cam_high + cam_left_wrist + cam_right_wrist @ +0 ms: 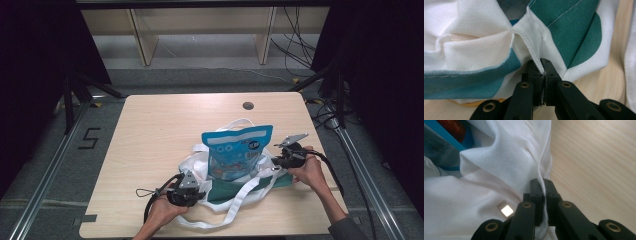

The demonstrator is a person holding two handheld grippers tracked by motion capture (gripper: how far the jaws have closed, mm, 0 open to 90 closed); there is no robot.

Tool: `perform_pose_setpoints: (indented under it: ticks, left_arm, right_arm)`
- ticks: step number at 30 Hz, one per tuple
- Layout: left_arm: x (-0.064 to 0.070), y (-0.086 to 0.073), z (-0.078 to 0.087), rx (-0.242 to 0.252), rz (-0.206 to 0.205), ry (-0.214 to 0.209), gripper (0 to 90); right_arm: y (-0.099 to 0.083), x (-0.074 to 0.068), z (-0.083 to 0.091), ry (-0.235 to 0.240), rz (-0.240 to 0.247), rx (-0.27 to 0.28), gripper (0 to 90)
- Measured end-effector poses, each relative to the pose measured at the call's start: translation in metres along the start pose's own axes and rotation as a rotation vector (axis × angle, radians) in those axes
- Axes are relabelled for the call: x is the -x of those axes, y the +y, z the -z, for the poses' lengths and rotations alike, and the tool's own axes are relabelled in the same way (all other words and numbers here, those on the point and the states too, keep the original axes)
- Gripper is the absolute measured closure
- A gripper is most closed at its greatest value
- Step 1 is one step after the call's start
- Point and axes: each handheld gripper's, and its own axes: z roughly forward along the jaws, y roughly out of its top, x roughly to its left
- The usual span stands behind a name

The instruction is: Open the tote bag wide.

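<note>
My left gripper [541, 68] has its two black jaws pressed together on a stitched hem of the cloth bag [564, 32]; the seam runs up out of the pinch as a narrow ridge with a fine row of thread along it. The cloth around it is a tight woven canvas, white with broad teal patches, one of them rounded at its edge, and it bunches into soft folds to the left of the jaws.

My right gripper [541, 182] likewise clamps a thin white edge of the same bag [499, 162]. Here the weave is plain white and slightly pebbled, creased into a deep fold, and a small pale square tag [505, 210] sits on the cloth just beside the jaws. To the right the table [599, 165] shows as light wood with fine straight grain.

From the high view, my left gripper [199, 192] holds the near left side of the bag [227, 192] and my right gripper [275, 161] holds its right side, so the mouth is held apart between them. The bag lies on the near middle of the table [160, 130], its long white straps [240, 207] looping loose toward the near edge. A glossy blue snack packet [235, 150] stands tilted in the opening, its top sticking well out, with white lettering and round pictures on its face.
</note>
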Motion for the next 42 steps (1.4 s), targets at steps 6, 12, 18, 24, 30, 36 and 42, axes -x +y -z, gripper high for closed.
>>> perform_pose_setpoints:
  ticks: [6,12,18,24,30,36,42]
  left_arm:
    - [-0.019,0.005,-0.002,0.008,0.025,0.022,86.6]
    - [-0.039,0.009,-0.005,0.021,0.056,0.047,86.4]
    - [-0.044,0.008,-0.006,0.045,0.089,0.049,85.7]
    - [-0.045,0.008,0.003,0.062,0.091,0.028,75.0]
    - [-0.042,0.006,0.021,0.095,0.119,0.041,54.2]
    - [-0.035,0.006,0.031,0.092,0.13,0.021,40.1]
    - [-0.032,0.007,0.041,0.115,0.154,0.045,33.9]
  right_arm:
    - [0.012,0.005,-0.006,0.002,-0.031,-0.034,88.2]
    - [0.022,0.012,-0.017,-0.008,-0.042,0.001,87.4]
    - [0.023,0.015,-0.017,-0.011,-0.072,-0.009,82.0]
    - [0.022,0.018,-0.014,-0.037,-0.116,0.038,66.2]
    - [0.021,0.024,0.001,-0.022,-0.151,0.107,52.8]
    - [0.021,0.02,0.019,-0.009,-0.155,0.162,47.3]
    - [0.018,0.016,0.041,0.011,-0.192,0.184,45.7]
